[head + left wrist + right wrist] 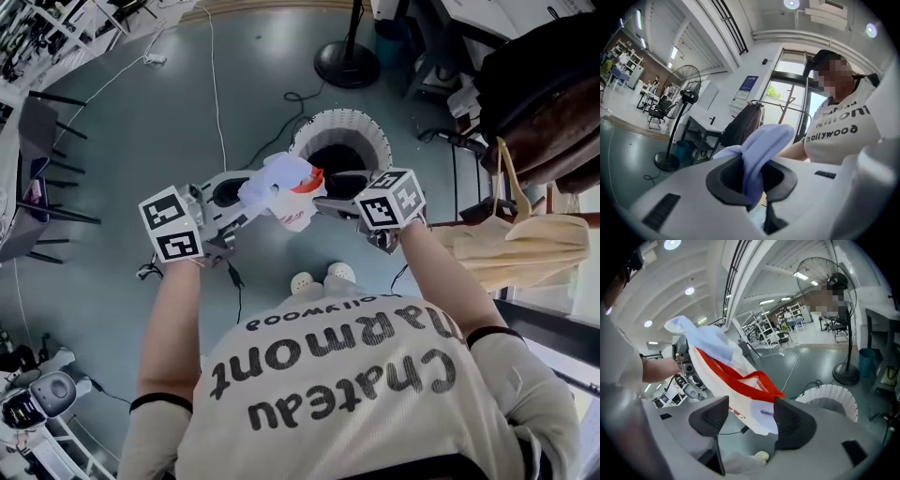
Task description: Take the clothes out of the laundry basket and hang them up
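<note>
We see the left gripper clamped on a bunched fold of the garment, a white and pale blue piece with red trim, held up in front of the person above the grey floor. In the left gripper view the pale cloth is pinched tight between the two dark jaws of that gripper and rises above them in a rounded loop. The right gripper faces it from the other side. In its own view the right gripper has its jaws standing apart, and the garment hangs down between them with its red band across the middle; we cannot see the pads pressing on it. The white laundry basket stands on the floor just beyond the grippers, its dark opening showing, and it appears again at the lower right of the right gripper view. To the right, a beige garment hangs on a rail, with a dark one above it. A standing fan's round base sits behind the basket.
</note>
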